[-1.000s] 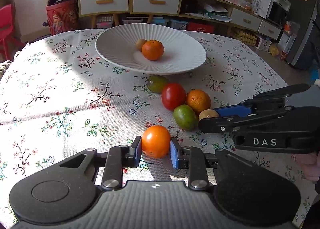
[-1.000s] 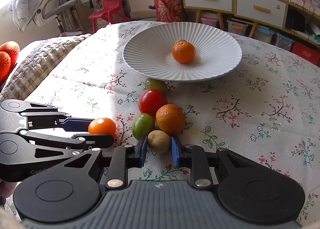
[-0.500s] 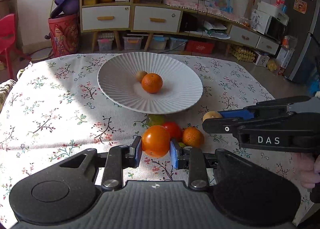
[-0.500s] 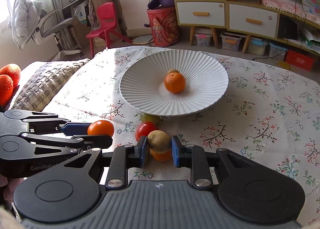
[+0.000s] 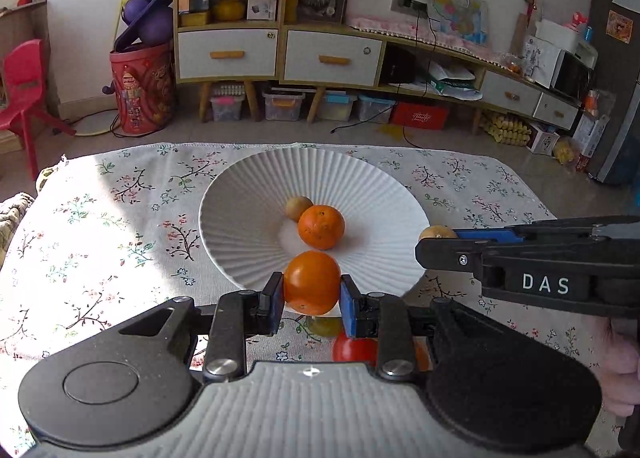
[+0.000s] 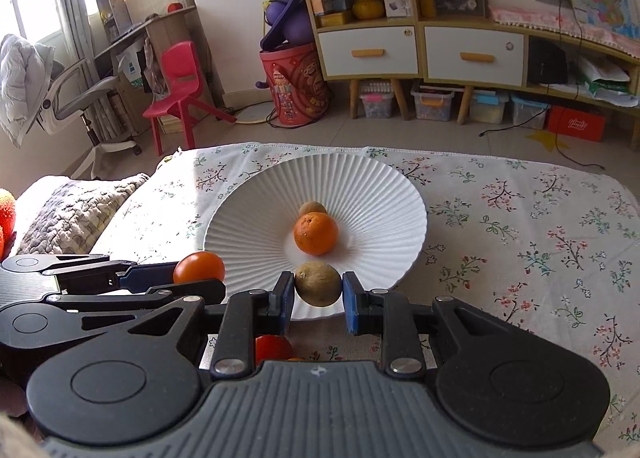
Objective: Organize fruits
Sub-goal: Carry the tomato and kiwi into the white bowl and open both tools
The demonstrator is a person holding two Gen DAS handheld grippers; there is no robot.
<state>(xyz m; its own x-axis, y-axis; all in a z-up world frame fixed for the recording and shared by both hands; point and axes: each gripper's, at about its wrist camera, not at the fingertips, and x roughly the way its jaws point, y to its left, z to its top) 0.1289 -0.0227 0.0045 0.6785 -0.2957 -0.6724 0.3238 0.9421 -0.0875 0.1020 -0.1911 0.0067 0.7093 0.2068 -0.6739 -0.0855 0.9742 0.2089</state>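
A white ribbed plate on the floral tablecloth holds an orange and a small brown fruit. My left gripper is shut on an orange tomato, held above the plate's near rim; it also shows in the right wrist view. My right gripper is shut on a brown kiwi, held over the near rim; the kiwi shows in the left wrist view.
A red tomato, a green fruit and an orange sliver lie on the cloth under the grippers. A grey cushion lies at the table's left. Cabinets and a red chair stand beyond.
Both grippers rose off the cloth with their fruits and moved forward to the plate's near rim. The fruits left on the cloth dropped below the grippers in view.
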